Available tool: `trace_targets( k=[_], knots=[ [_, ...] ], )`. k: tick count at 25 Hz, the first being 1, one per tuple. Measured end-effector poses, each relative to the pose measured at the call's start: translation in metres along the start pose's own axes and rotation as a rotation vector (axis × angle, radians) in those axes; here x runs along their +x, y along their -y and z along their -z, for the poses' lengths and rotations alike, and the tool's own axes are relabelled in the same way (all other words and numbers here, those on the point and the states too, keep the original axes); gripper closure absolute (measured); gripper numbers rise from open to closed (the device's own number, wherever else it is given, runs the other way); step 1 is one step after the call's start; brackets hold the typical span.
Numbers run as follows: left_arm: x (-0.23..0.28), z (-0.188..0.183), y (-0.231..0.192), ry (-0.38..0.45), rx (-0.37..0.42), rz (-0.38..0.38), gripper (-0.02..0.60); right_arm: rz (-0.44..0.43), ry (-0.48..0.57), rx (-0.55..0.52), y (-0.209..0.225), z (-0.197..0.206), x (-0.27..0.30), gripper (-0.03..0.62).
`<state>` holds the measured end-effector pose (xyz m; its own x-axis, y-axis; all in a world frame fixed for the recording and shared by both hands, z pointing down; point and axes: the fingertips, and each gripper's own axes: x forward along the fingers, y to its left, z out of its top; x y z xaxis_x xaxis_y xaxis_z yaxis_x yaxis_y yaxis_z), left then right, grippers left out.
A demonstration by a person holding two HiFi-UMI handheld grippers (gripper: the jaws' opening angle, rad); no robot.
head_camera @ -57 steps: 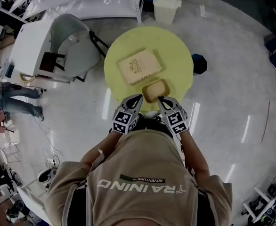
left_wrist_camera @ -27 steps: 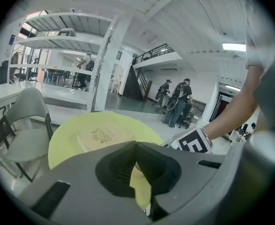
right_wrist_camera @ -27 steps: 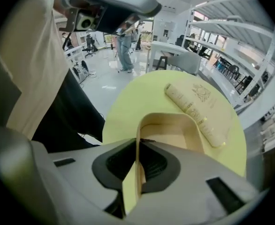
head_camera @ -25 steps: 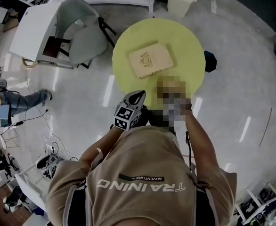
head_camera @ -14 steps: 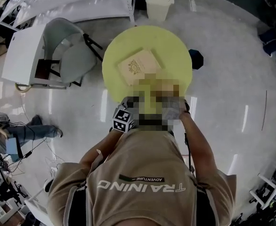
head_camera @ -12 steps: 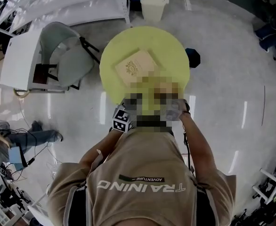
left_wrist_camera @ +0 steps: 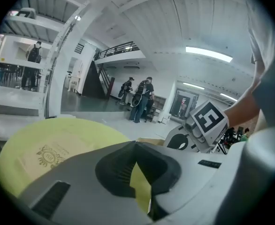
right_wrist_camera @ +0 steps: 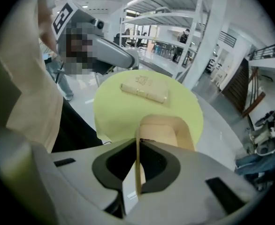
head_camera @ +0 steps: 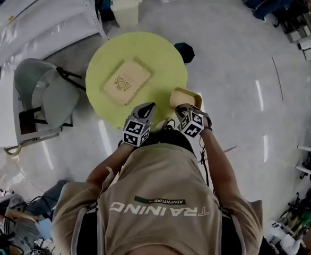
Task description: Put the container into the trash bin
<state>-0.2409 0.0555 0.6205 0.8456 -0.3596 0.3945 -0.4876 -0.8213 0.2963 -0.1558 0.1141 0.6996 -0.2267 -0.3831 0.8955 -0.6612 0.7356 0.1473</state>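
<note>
The container (head_camera: 186,96) is a shallow tan tray, held tilted in the air off the right edge of the round yellow table (head_camera: 155,57). My right gripper (head_camera: 183,108) is shut on its near wall; in the right gripper view the thin wall stands between the pads (right_wrist_camera: 154,165) and the container (right_wrist_camera: 168,128) extends beyond my right gripper (right_wrist_camera: 138,145). My left gripper (head_camera: 148,107) hovers beside it over the table's near edge, and in the left gripper view that gripper (left_wrist_camera: 136,147) is shut with nothing in it. The cream lidded trash bin (head_camera: 126,9) stands on the floor beyond the table.
A tan flat book-like box (head_camera: 126,82) lies on the table. A grey chair (head_camera: 41,97) and a white counter stand at the left. A dark blue object (head_camera: 184,52) lies on the floor by the table. Shelving lines the right side, and people stand far off.
The container has been lifted from the table's near part and carried right, past the table's edge. The view has swung, so table and bin now sit further left.
</note>
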Motion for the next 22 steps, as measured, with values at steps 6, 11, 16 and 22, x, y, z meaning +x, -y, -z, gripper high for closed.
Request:
trace_targets(
  k=[6, 11, 16, 22],
  knots=[
    [0.024, -0.011, 0.031, -0.003, 0.001, 0.072, 0.58, 0.054, -0.034, 0.105, 0.006, 0.045, -0.029, 0.569],
    [0.038, -0.013, 0.04, -0.033, 0.013, 0.056, 0.58, 0.051, -0.027, 0.149, 0.02, 0.069, -0.032, 0.569],
    [0.076, -0.017, 0.054, -0.057, 0.013, -0.006, 0.58, 0.038, 0.017, 0.107, 0.055, 0.096, -0.036, 0.568],
    [0.144, -0.048, 0.096, -0.047, -0.025, -0.081, 0.58, 0.024, 0.043, 0.048, 0.118, 0.154, -0.059, 0.569]
  ],
)
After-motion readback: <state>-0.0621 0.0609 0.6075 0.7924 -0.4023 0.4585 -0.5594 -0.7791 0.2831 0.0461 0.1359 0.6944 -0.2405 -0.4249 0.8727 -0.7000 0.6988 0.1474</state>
